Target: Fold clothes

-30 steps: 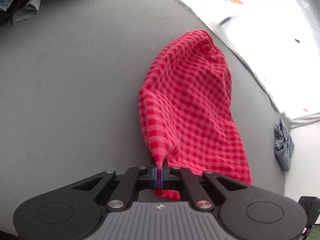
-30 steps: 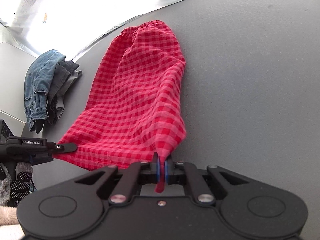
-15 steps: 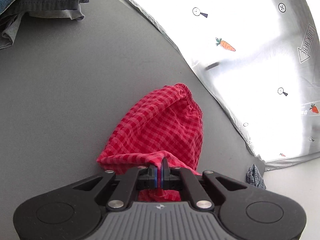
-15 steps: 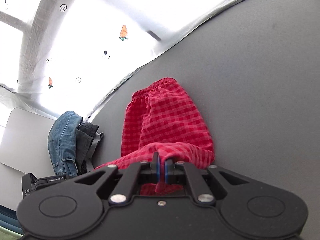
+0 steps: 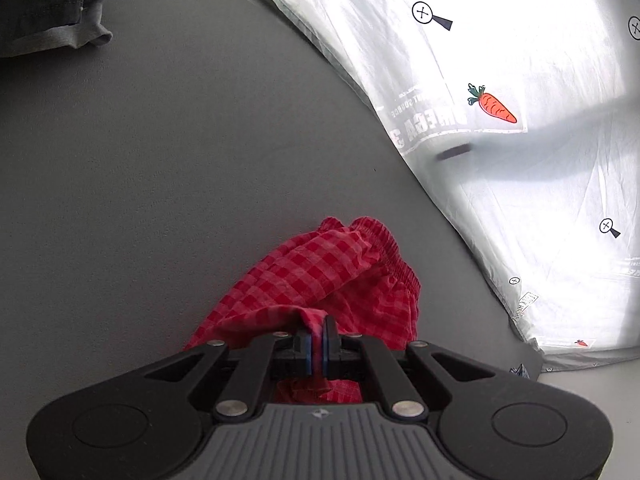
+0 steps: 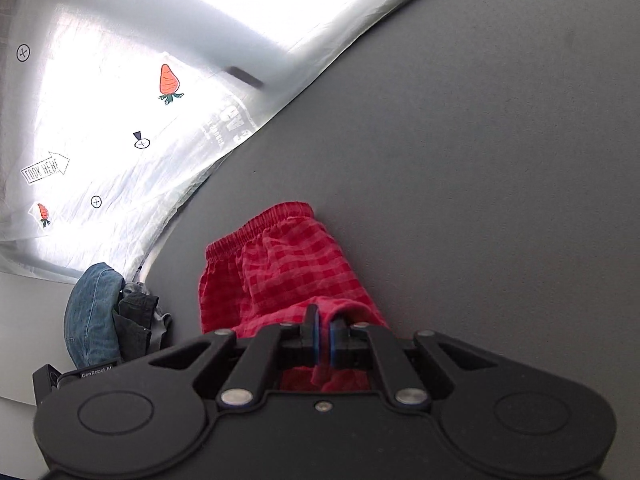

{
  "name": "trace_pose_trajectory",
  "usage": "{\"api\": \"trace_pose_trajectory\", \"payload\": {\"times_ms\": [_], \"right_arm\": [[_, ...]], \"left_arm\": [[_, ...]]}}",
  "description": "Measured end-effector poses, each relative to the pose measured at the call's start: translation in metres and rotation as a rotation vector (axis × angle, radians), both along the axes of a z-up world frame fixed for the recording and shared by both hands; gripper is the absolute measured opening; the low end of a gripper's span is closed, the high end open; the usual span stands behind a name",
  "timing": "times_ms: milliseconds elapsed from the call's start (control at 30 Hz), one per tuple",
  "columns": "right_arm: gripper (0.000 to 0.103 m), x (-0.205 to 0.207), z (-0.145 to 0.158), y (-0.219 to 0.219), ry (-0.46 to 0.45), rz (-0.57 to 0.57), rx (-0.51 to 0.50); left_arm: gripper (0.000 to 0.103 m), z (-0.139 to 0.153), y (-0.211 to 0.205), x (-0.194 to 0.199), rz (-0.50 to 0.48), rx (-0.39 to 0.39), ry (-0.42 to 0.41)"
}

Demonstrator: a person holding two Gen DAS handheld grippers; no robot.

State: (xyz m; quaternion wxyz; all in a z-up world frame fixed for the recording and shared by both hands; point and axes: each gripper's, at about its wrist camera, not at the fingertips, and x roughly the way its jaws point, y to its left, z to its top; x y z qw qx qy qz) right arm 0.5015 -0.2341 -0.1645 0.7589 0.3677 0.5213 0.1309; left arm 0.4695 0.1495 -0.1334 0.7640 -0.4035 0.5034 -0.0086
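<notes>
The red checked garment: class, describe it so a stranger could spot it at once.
On the grey table, find the red checked garment with an elastic waistband, pinched by both grippers. The blue denim and dark clothes pile nearby is plain.

The near part of the red checked shorts [image 5: 320, 276] lies hidden beneath the left gripper [image 5: 319, 334]'s black body; the right gripper [image 6: 323, 330] likewise covers their near edge in its own view. A dark garment [image 5: 60, 4] at far left is cut off by the frame's top and left edges. Mirrored lettering on the white printed sheet [image 5: 520, 160] is too faint to read whole. The blue jeans [image 6: 90, 312] disappear behind the gripper's housing at lower left.
</notes>
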Motion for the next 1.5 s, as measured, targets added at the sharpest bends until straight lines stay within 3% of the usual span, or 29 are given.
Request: {"api": "trace_pose_trajectory", "payload": {"times_ms": [33,100,167,233,367,467,533,667,767,1033,1100,1167,1200,1267,1500], "right_arm": [[0.007,0.004,-0.002,-0.001,0.009,-0.007,0.012],[0.01,0.011,-0.007,-0.003,0.028,-0.021,0.033],[0.015,0.02,-0.01,-0.005,0.055,-0.038,0.04],[0.017,0.029,-0.011,-0.007,0.065,-0.056,0.069],[0.044,0.041,-0.001,-0.012,0.007,-0.106,0.16],[0.047,0.042,0.014,-0.018,-0.082,-0.152,0.198],[0.048,0.039,0.027,-0.017,-0.146,-0.151,0.132],[0.048,0.013,0.058,0.012,-0.325,0.038,-0.294],[0.047,-0.01,0.052,0.034,-0.373,0.161,-0.451],[0.044,-0.024,0.028,0.066,-0.436,0.318,-0.611],[0.042,-0.021,0.024,0.074,-0.415,0.354,-0.659],[0.029,-0.016,0.019,0.08,-0.38,0.382,-0.688],[0.027,-0.015,0.018,0.081,-0.377,0.392,-0.692],[0.012,-0.014,0.018,0.082,-0.377,0.395,-0.686],[0.005,-0.017,0.027,0.075,-0.381,0.362,-0.666]], "left_arm": [[0.005,0.001,0.002,0.005,-0.002,0.012,-0.006],[0.024,0.003,0.005,0.014,-0.002,0.032,-0.018],[0.033,0.006,0.012,0.022,0.011,0.037,-0.036],[0.034,0.009,0.018,0.03,0.025,0.044,-0.053],[0.039,0.016,0.023,0.037,0.046,0.105,-0.078],[0.044,0.021,0.02,0.032,0.031,0.13,-0.116],[0.047,0.026,0.011,0.023,-0.001,0.17,-0.149],[0.054,0.032,-0.017,0.001,-0.12,0.313,-0.183],[0.055,0.027,-0.032,-0.014,-0.183,0.377,-0.166],[0.049,0.0,-0.047,-0.011,-0.197,0.439,-0.106],[0.03,-0.006,-0.05,-0.004,-0.196,0.462,-0.091],[0.016,-0.011,-0.051,0.002,-0.19,0.469,-0.072],[0.013,-0.014,-0.052,0.005,-0.186,0.469,-0.061],[0.007,-0.015,-0.051,0.007,-0.182,0.476,-0.058],[0.002,-0.001,-0.045,0.004,-0.128,0.499,-0.069]]}}
